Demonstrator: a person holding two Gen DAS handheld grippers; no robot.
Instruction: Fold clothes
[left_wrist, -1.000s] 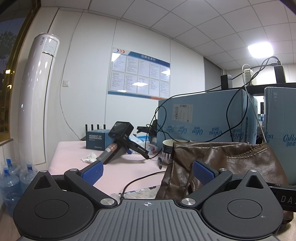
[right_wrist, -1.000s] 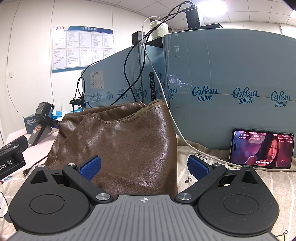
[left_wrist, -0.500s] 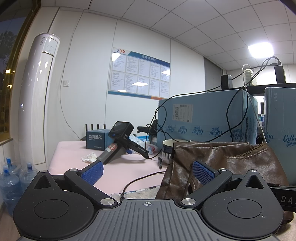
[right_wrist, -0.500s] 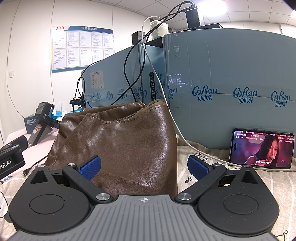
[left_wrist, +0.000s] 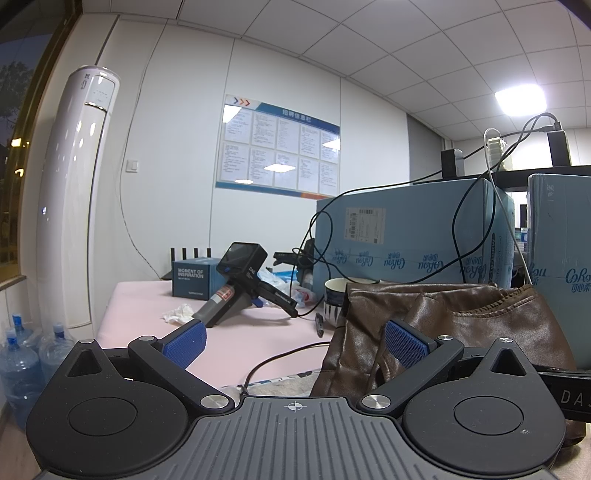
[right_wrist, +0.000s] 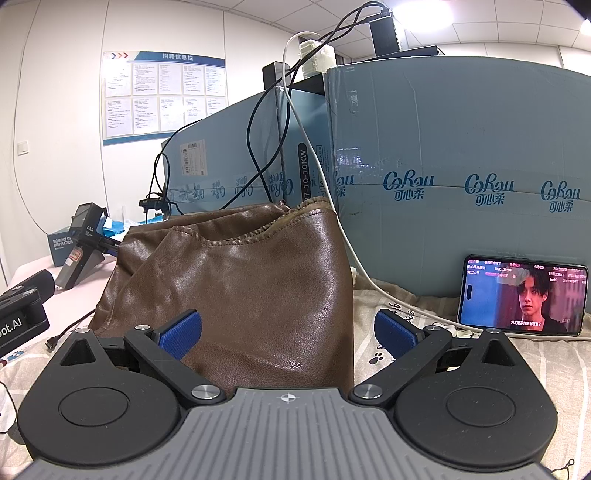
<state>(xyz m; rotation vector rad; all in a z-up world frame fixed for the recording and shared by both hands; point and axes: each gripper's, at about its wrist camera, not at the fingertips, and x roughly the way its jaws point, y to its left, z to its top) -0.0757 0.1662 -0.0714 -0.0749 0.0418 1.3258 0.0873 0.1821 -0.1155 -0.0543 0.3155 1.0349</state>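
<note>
A brown leather garment (right_wrist: 240, 280) was seen heaped on the patterned sheet (right_wrist: 388, 354), in front of the blue Corou cartons (right_wrist: 461, 166). The right gripper (right_wrist: 288, 328) was held with its blue pads (right_wrist: 181, 328) spread wide, the garment lying between and beyond them, ungrasped. The left gripper (left_wrist: 293, 341) was likewise held wide apart and empty at the garment's (left_wrist: 461, 317) left edge. A lit phone (right_wrist: 521, 295) was propped against a carton, and a spare handheld gripper (left_wrist: 240, 280) was seen on the pink tabletop (left_wrist: 147, 299).

Blue cartons (right_wrist: 461, 177) behind a propped phone (right_wrist: 522, 295) — mug (left_wrist: 338, 295), cables, pink table (left_wrist: 236, 336).
</note>
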